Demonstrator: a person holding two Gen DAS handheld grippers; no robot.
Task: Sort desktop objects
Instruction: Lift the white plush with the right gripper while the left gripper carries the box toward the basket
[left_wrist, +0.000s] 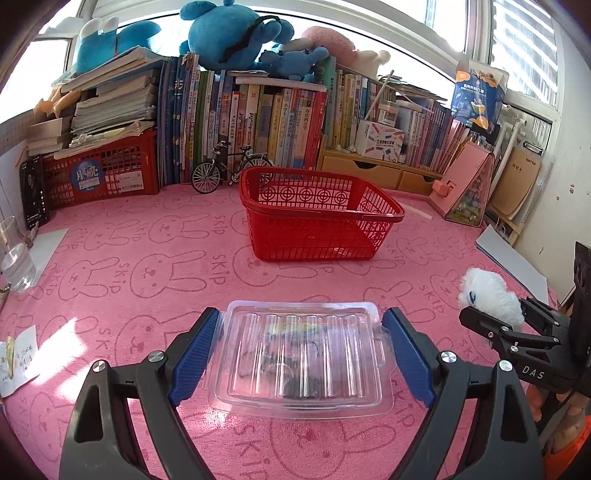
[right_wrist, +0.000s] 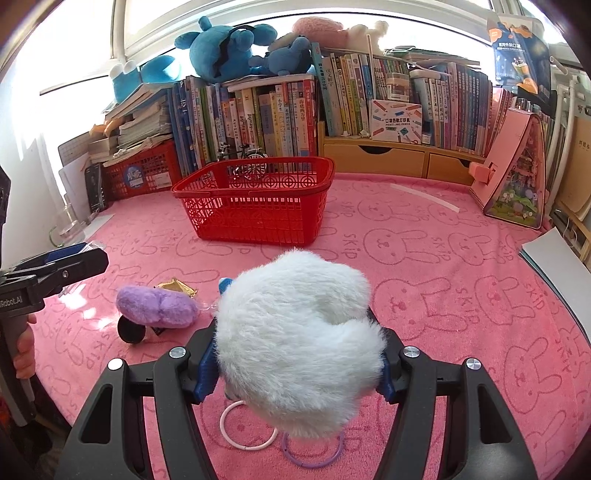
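Left wrist view, far left: drinking glass (left_wrist: 16, 264) at the edge of the pink bunny-print cloth (left_wrist: 122, 295); paper note (left_wrist: 16, 356) lower down. Behind: red crate (left_wrist: 99, 173) under stacked books, then a row of upright books (left_wrist: 243, 122) topped by blue plush toys (left_wrist: 236, 33); model bicycle (left_wrist: 231, 171) just before the books.

Centre: red basket (left_wrist: 319, 214) upright on the cloth, well beyond the tools. Foreground: left gripper (left_wrist: 301, 356) clenched on a clear plastic blister tray (left_wrist: 301, 360), blue pads (left_wrist: 194, 356) pressed against its two short sides, tray held flat above the cloth.

Right: right gripper (left_wrist: 495, 317) seen side-on, grasping a white fluffy plush (left_wrist: 491, 293). Pink house-shaped box (left_wrist: 467, 188) against the far right.

Right wrist view, left: left gripper (right_wrist: 79, 254) entering side-on with the tray edge (right_wrist: 90, 246) between its fingers. Purple plush (right_wrist: 157, 306) lying on the cloth, gold wrapper (right_wrist: 177, 287) just behind it, black disc (right_wrist: 131, 330) touching its near side.

Centre: white fluffy plush (right_wrist: 299, 343) gripped between the right gripper's (right_wrist: 295, 365) fingers; white ring (right_wrist: 245, 428) and purple ring (right_wrist: 312, 452) on the cloth beneath. Red basket (right_wrist: 255, 206) beyond.
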